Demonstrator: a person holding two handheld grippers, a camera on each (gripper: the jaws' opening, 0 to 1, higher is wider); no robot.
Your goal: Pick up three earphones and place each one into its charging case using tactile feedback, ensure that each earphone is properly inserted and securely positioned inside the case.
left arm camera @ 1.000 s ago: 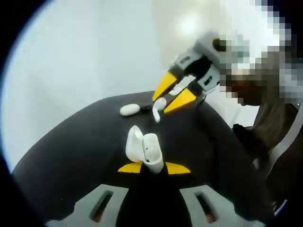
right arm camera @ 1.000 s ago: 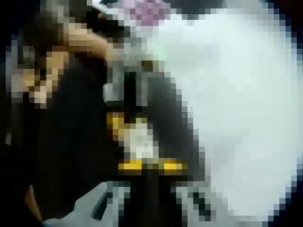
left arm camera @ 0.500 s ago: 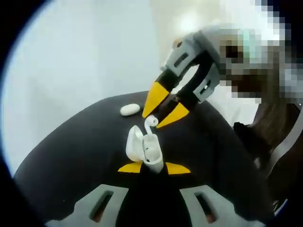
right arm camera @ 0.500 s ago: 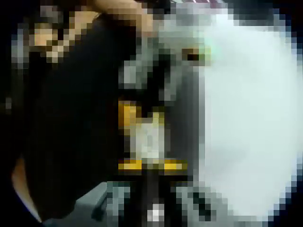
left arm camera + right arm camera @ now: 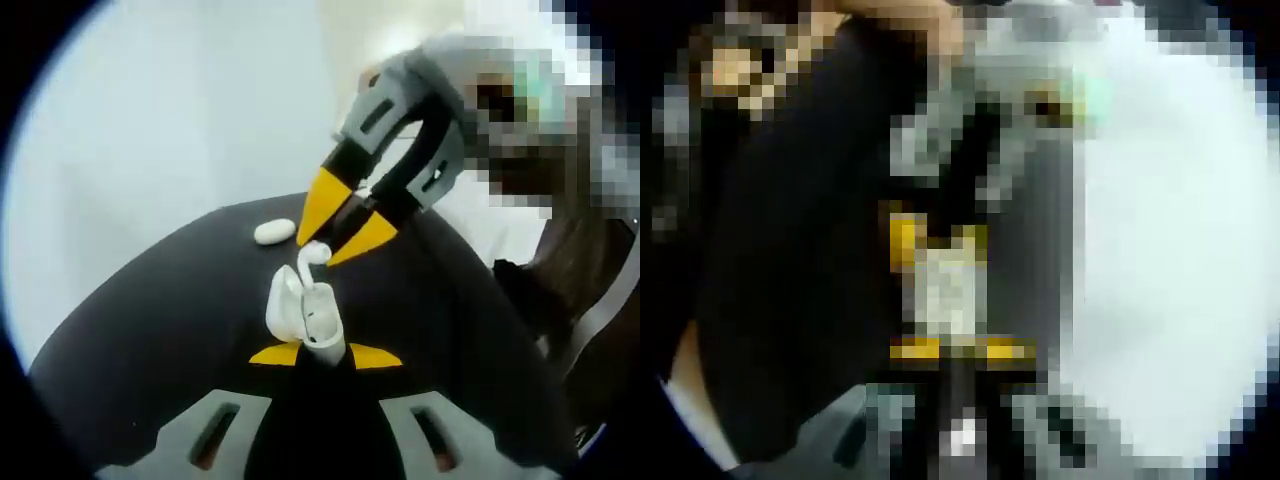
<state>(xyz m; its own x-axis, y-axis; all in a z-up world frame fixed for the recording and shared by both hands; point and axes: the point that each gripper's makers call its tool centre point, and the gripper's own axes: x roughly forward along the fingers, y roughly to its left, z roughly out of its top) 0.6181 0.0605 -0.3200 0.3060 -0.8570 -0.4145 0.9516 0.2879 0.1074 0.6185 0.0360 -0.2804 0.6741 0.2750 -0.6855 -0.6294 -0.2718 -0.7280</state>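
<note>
My left gripper [image 5: 325, 355] is shut on a white charging case [image 5: 318, 322], held upright with its lid [image 5: 283, 303] swung open to the left. In the left gripper view my right gripper [image 5: 321, 249] reaches down from the upper right, its yellow jaws shut on a white earphone [image 5: 311, 256]. The earphone hangs just above the case's open mouth, close to touching it. The right gripper view is heavily blurred; my right gripper [image 5: 960, 349] there points at a pale blob [image 5: 950, 287] between yellow patches.
A second white case [image 5: 274, 232], shut, lies farther back on the black round table [image 5: 160, 310]. A person's dark clothing fills the right side behind the table. A pale floor lies beyond the table's far edge.
My right gripper lifted the earphone from the table near the far case and brought it toward me, down to the open case's mouth. My left gripper and its case stayed still.
</note>
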